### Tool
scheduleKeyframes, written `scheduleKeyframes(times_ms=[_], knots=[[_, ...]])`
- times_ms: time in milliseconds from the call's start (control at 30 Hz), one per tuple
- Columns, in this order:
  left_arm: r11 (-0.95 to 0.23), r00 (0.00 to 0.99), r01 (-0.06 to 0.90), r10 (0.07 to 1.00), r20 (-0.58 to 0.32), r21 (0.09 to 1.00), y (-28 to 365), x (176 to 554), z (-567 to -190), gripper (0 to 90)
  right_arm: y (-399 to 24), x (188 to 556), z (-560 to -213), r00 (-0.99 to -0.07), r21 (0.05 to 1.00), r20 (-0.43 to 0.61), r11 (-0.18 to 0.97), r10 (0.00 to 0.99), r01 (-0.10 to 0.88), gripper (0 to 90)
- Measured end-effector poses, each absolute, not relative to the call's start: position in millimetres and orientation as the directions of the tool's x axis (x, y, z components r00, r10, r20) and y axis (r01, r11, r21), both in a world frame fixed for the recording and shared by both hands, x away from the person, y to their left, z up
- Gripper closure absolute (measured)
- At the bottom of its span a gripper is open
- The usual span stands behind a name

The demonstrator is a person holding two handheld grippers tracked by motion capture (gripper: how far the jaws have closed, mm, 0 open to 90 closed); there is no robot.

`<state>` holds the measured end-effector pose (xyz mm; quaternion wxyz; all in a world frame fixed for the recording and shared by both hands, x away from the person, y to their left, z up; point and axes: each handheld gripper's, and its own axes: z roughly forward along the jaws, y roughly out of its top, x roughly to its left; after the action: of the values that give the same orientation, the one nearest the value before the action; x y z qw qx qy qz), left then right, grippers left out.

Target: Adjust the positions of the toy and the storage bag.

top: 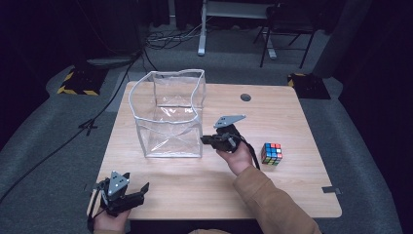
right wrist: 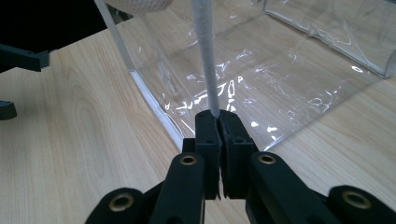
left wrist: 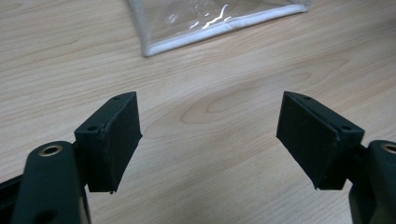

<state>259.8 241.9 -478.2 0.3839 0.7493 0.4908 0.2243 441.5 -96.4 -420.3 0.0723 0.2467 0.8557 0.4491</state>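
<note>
clear bag [top: 170, 117] edge pinched by right gripper [right wrist: 218, 116]

A lab or studio: dark curtains, grey carpet, floor cables [top: 165, 38], hazard-striped bases [top: 78, 82], one wooden desk [top: 292, 122] in the middle.

A multicoloured puzzle cube [top: 272, 154] rests on the wooden surface [top: 297, 122], near the right edge. A round grey grommet [top: 246, 97] is set into the surface, behind the cube toward the far edge. A strip of grey tape [top: 331, 190] lies at the surface's near right corner. Beyond the surface, yellow-and-black striped floor plates [top: 78, 80] and black cables [top: 170, 36] lie on grey carpet.
</note>
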Motion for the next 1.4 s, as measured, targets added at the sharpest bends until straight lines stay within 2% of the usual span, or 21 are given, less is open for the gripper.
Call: scheduleKeyframes(times_ms=[133, 500, 900, 1233, 1400], knots=[[-0.242, 0.432, 0.56, 0.901, -0.03, 0.792, 238.0, 264.1, -477.4, 22.1, -109.7, 435.7, -419.6, -0.854, 0.798, 0.114, 0.466, 0.507, 0.383, 87.0], [-0.259, 0.457, 0.551, 0.889, -0.027, 0.793, 227.1, 277.9, -477.2, 22.5, -150.3, 404.8, -415.3, -0.848, 0.787, 0.058, 0.498, 0.527, 0.364, 87.0], [-0.328, 0.522, 0.54, 0.853, -0.003, 0.775, 207.4, 293.9, -478.7, 23.6, -203.3, 362.7, -419.1, -0.833, 0.804, 0.085, 0.456, 0.547, 0.382, 87.0], [-0.343, 0.541, 0.574, 0.841, -0.03, 0.744, 197.3, 305.7, -483.9, 23.6, -242.9, 317.3, -419.8, -0.822, 0.802, 0.121, 0.433, 0.557, 0.412, 86.9], [-0.373, 0.543, 0.633, 0.838, -0.046, 0.678, 188.3, 316.6, -490.5, 23.6, -254.8, 295.1, -418.7, -0.825, 0.795, 0.122, 0.443, 0.552, 0.414, 86.6]])
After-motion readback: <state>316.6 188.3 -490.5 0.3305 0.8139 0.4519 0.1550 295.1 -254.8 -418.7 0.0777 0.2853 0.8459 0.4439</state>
